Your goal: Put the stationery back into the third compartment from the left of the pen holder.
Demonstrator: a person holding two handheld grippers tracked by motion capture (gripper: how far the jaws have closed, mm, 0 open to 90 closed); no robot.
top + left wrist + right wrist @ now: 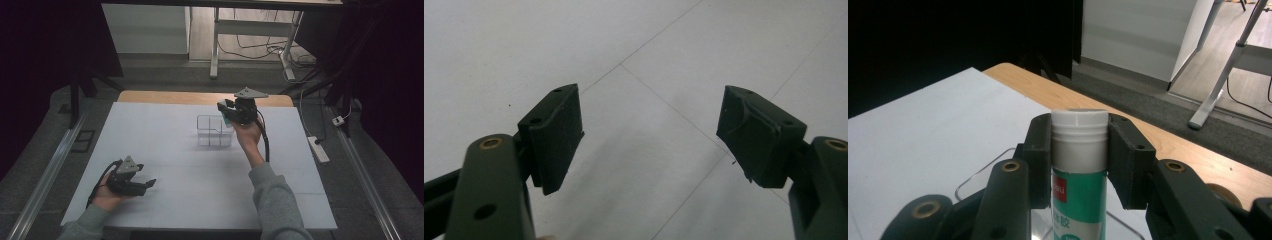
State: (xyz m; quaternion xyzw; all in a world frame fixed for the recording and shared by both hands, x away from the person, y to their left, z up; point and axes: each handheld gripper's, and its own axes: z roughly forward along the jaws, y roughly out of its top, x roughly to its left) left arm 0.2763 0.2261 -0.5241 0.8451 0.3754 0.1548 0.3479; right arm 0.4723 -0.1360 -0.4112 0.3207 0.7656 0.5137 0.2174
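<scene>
A glue stick (1079, 170) with a white cap and a green label stands between the pads of my right gripper (1079, 155), which is shut on it. From above, that right gripper (226, 111) hovers over the right rear corner of a clear plastic divided box (214, 131) in the middle of the white table top, and the glue stick (226, 120) shows as a pale green patch at the jaws. My left gripper (150, 183) rests near the table's front left, held in a hand. Its jaws (651, 140) stand wide apart over bare white surface, holding nothing.
The white sheet (165, 165) covers a wooden table whose far edge (200, 97) shows bare. Beyond it stand desk legs (215, 45) and cables on the floor. A power strip (318, 149) lies on the floor to the right.
</scene>
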